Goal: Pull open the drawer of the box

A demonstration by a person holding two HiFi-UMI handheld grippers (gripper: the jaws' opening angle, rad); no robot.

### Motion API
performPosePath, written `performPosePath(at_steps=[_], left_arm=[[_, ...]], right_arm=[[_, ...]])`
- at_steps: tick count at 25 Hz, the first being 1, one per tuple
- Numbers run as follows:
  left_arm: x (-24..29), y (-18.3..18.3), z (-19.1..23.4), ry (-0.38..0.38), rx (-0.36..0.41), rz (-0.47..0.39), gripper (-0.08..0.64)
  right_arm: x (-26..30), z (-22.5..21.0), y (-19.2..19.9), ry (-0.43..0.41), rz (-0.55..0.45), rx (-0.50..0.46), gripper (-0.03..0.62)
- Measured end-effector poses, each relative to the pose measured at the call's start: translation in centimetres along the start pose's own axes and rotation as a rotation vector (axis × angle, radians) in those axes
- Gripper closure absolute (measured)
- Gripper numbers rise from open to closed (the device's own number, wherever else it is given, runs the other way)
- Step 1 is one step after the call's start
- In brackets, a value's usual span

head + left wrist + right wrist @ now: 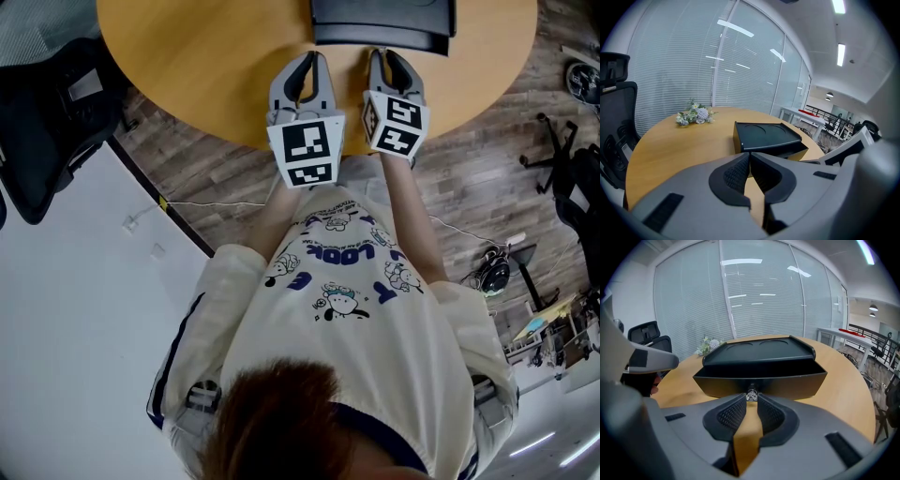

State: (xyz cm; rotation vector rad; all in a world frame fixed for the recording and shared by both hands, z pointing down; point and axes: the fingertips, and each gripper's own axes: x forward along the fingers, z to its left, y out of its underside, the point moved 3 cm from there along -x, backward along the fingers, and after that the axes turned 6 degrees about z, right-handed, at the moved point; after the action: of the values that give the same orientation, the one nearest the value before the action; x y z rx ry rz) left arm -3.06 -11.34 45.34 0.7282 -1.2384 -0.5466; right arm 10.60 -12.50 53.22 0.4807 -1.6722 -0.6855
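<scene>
A black box (382, 23) stands on the round wooden table (206, 66) at the far edge of the head view. In the right gripper view its drawer (759, 380) stands pulled out in front of the box top (759, 350). A small shiny knob (751, 395) on the drawer front sits between the tips of my right gripper (751, 397), which is shut on it. My left gripper (749, 154) is shut with nothing in it. It hovers over the table just left of the right gripper (386, 56), short of the box (766, 136).
A small bunch of flowers (696, 115) lies at the table's far side. Black office chairs (47, 103) stand left of the table. The table edge runs under both grippers, close to the person's body. Glass walls with blinds stand behind the table.
</scene>
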Motion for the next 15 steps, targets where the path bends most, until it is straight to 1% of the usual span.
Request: performPosePath(at_steps=[15], left_arm=[[-1.2, 1.0, -0.4, -0.002, -0.007, -0.008, 0.539]], right_arm=[[-1.5, 0.3, 2.1, -0.004, 0.017, 0.005, 0.504]])
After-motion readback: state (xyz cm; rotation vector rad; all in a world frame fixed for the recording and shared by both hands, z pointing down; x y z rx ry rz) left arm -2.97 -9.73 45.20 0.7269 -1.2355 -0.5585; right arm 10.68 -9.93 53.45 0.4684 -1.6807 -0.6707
